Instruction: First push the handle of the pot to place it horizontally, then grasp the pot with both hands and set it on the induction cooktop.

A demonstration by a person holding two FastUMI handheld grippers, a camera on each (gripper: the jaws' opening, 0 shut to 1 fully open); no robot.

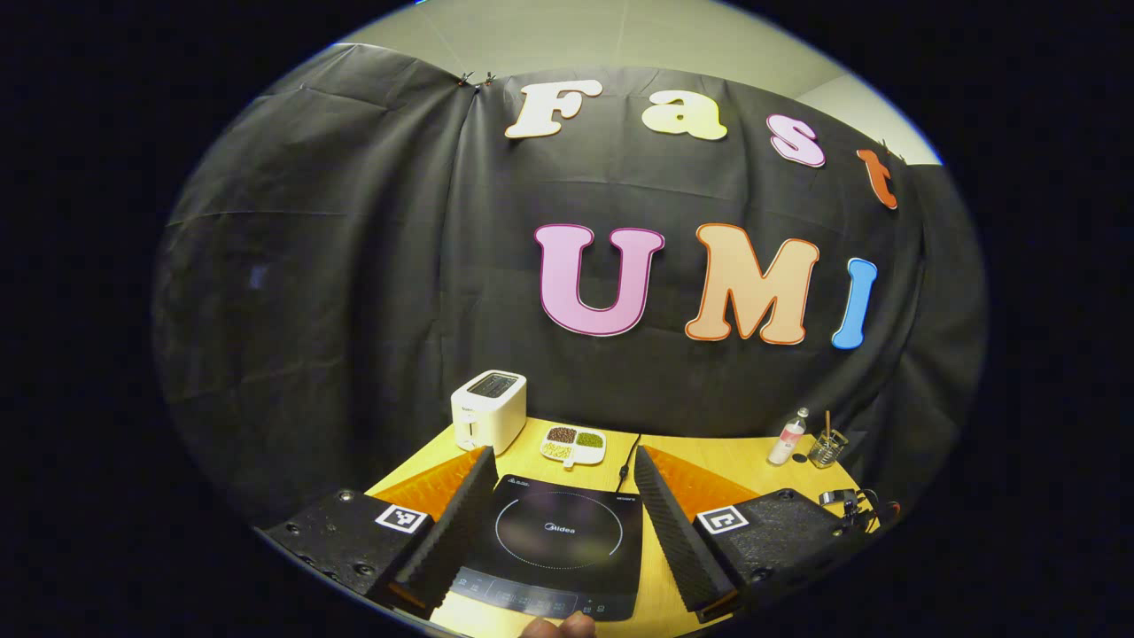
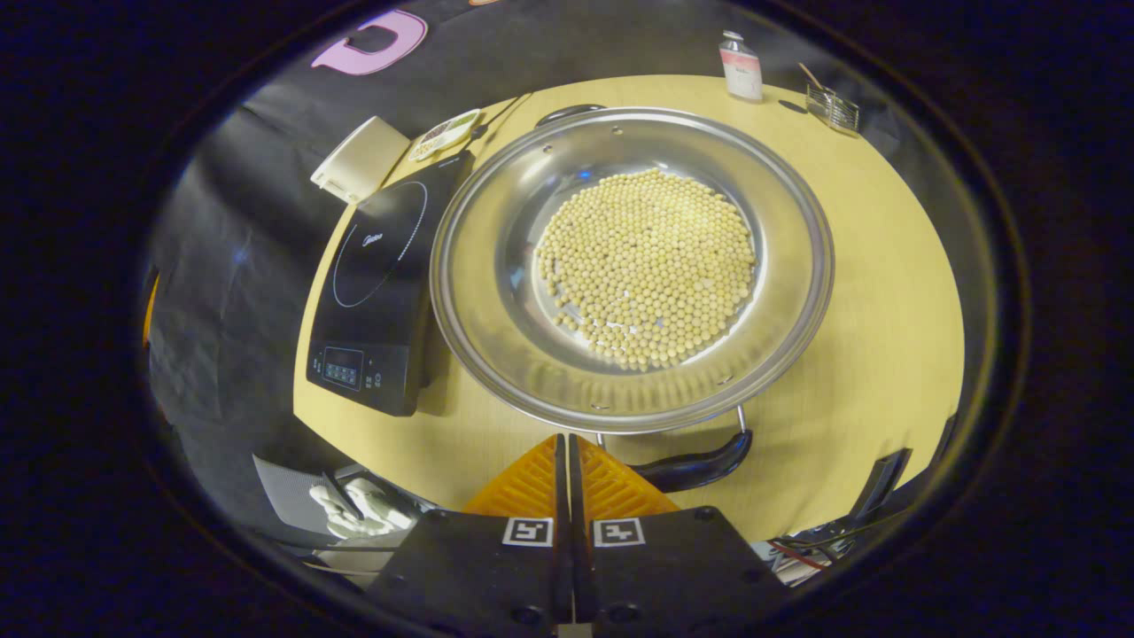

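A wide steel pot (image 2: 483, 310) holding several pale soybeans (image 2: 647, 266) stands on the wooden table (image 2: 886, 292), just right of the black induction cooktop (image 2: 381, 275). Its near black handle (image 2: 704, 462) hangs down towards me; the far handle (image 2: 567, 112) lies at the opposite rim. My right gripper (image 2: 564, 440) is shut with nothing between its fingers, its tips at the pot's near rim beside the handle's left end. In the left gripper view, my left gripper (image 1: 563, 452) is open above the cooktop (image 1: 558, 532), its fingers either side of the ring.
A white toaster (image 1: 489, 409) and a divided dish of beans (image 1: 573, 443) sit behind the cooktop. A small bottle (image 1: 787, 440) and a glass jar (image 1: 827, 447) stand at the table's far right. A fingertip (image 1: 558, 627) shows at the front edge.
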